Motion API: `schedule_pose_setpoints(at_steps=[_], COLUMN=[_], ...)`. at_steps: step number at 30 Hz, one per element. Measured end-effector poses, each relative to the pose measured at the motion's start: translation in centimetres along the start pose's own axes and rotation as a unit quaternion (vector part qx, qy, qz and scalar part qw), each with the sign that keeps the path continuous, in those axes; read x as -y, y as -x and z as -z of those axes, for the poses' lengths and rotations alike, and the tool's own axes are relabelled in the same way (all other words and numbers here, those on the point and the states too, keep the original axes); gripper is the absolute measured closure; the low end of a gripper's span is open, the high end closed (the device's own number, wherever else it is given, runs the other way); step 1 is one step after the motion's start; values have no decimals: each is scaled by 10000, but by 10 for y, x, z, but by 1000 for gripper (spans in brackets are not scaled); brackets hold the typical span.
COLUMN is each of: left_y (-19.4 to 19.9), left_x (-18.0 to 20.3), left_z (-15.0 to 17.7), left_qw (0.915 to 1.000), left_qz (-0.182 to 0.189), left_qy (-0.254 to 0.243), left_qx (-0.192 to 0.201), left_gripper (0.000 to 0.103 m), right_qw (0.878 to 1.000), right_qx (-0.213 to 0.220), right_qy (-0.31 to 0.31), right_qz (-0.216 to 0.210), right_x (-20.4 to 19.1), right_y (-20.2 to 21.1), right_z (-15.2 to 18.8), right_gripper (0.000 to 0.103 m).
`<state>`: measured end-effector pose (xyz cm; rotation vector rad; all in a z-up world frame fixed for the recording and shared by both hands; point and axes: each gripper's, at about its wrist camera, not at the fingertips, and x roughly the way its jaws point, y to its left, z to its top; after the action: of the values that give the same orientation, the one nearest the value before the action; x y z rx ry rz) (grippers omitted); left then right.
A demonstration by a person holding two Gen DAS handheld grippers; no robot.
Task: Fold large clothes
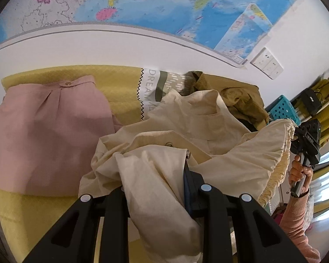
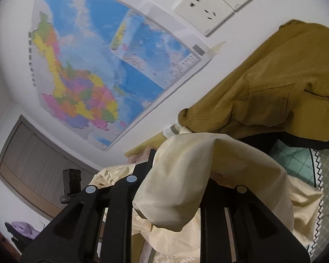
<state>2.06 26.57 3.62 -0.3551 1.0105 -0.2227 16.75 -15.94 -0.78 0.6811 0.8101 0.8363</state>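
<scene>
A cream garment (image 1: 186, 131) with buttons and an elastic hem lies bunched on the yellow bed cover (image 1: 120, 87). My left gripper (image 1: 155, 175) is shut on a fold of it, and the cloth drapes over the fingers. My right gripper (image 2: 175, 175) is shut on another part of the cream garment (image 2: 197, 175), lifted off the bed. The right gripper also shows in the left wrist view (image 1: 307, 144), held by a hand at the garment's gathered edge. A folded pink garment (image 1: 50, 131) lies on the bed to the left.
A mustard-brown garment (image 2: 274, 92) is heaped at the head of the bed by the wall. A pillow with lettering (image 1: 151, 87) lies behind the cream garment. A map (image 2: 94, 70) and wall sockets (image 2: 208, 6) are on the wall. A teal crate (image 1: 283, 109) stands beside the bed.
</scene>
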Motion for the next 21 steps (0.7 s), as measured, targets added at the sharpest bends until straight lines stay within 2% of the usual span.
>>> schedule_pose_setpoints(at_steps=[10, 16, 19, 21], left_y=[-33, -54, -63, -69], left_x=[-24, -37, -45, -48], left_z=[-25, -40, -44, -47], left_qw=[9990, 9971, 9959, 9950], left_qz=[-21, 25, 69, 84], left_qy=[328, 575, 706, 778], left_qx=[-298, -488, -563, -622], left_gripper=[79, 78, 78, 78], right_qw=[9991, 9980, 9972, 9974], right_qx=[-189, -277, -294, -298], right_qy=[-155, -292, -433, -270], right_qz=[339, 482, 538, 595], right_x=[21, 33, 36, 28], right_y=[-32, -48, -54, -54], right_z=[-15, -23, -25, -23], right_gripper=[83, 76, 56, 32])
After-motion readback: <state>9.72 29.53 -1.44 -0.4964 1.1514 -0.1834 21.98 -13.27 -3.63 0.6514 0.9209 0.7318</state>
